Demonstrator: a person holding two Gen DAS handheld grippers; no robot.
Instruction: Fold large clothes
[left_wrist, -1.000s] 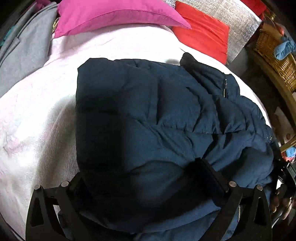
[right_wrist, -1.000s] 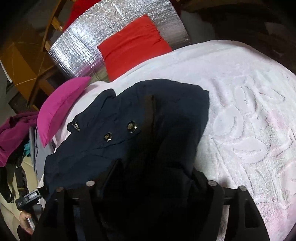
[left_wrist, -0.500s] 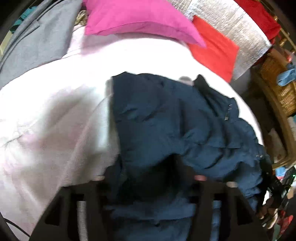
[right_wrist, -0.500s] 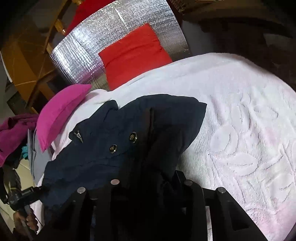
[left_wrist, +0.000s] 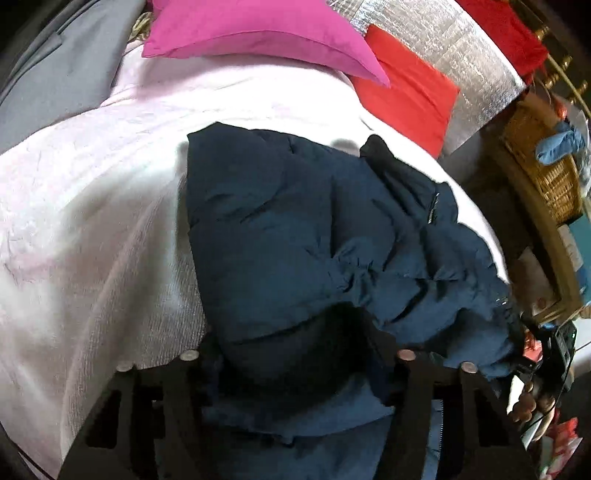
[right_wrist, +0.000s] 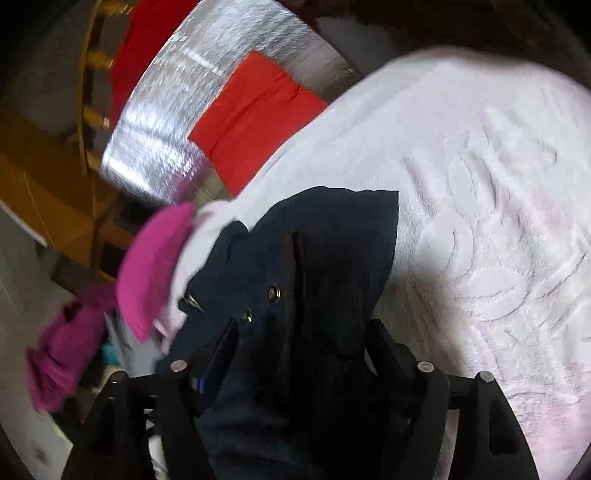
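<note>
A dark navy puffer jacket (left_wrist: 303, 236) lies bunched on the pale pink bedspread (left_wrist: 85, 229). My left gripper (left_wrist: 295, 354) is shut on a thick fold of the jacket's near edge, which bulges between the fingers and hides the tips. In the right wrist view the jacket (right_wrist: 325, 251) shows two metal snaps and a zip pull. My right gripper (right_wrist: 303, 343) is shut on another bunch of the jacket, with the cloth hanging over its fingers. The other hand-held gripper (left_wrist: 546, 354) shows at the right edge of the left wrist view.
A magenta pillow (left_wrist: 258, 33), a red cushion (left_wrist: 410, 96) and a silver quilted panel (left_wrist: 436, 48) line the bed's head. A grey garment (left_wrist: 48, 77) lies at the far left. A wicker basket (left_wrist: 543, 162) stands beside the bed. A magenta cloth (right_wrist: 62, 354) hangs left.
Both grippers have closed in on the jacket and pulled it back and up. The jacket is more bunched and covers less of the bedspread. The right view has swung and blurred.
</note>
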